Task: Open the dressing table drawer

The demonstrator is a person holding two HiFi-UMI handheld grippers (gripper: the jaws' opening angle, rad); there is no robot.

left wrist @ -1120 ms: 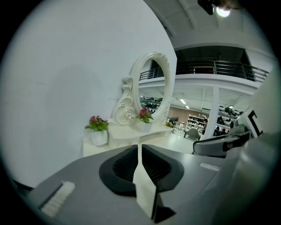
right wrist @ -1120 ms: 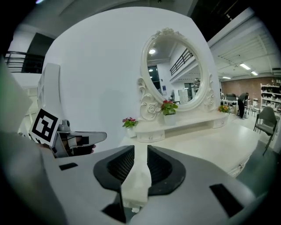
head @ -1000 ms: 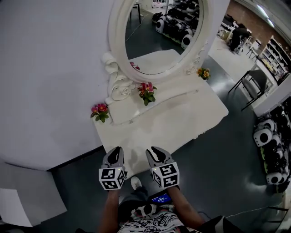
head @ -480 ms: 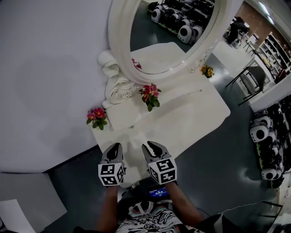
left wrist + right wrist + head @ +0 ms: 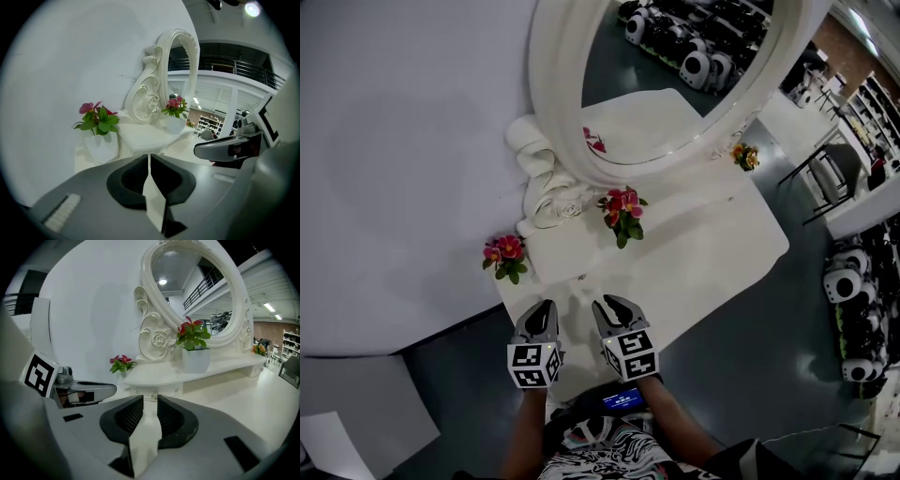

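The white dressing table (image 5: pixel 712 262) carries a raised shelf with a small drawer (image 5: pixel 152 389) in its front, which looks closed. The drawer's knob (image 5: pixel 581 277) lies just ahead of both grippers. My left gripper (image 5: pixel 542 309) hovers over the table's front left part, its jaws shut with nothing between them (image 5: pixel 149 158). Beside it, my right gripper (image 5: pixel 609 305) has its jaws a little apart and empty (image 5: pixel 145 401). The knob (image 5: pixel 153 396) shows through their gap, still some way off. Neither gripper touches the drawer.
An oval mirror (image 5: pixel 675 84) in a carved white frame rises behind the shelf. Flower pots stand at the shelf's left end (image 5: pixel 504 253), at its middle (image 5: pixel 623 208) and at the far right (image 5: pixel 745 155). A white wall (image 5: pixel 412 141) is at the left, a chair (image 5: pixel 830 173) at the right.
Both grippers have moved forward and a little down over the table top, closer to the drawer knob. Their jaws look unchanged.
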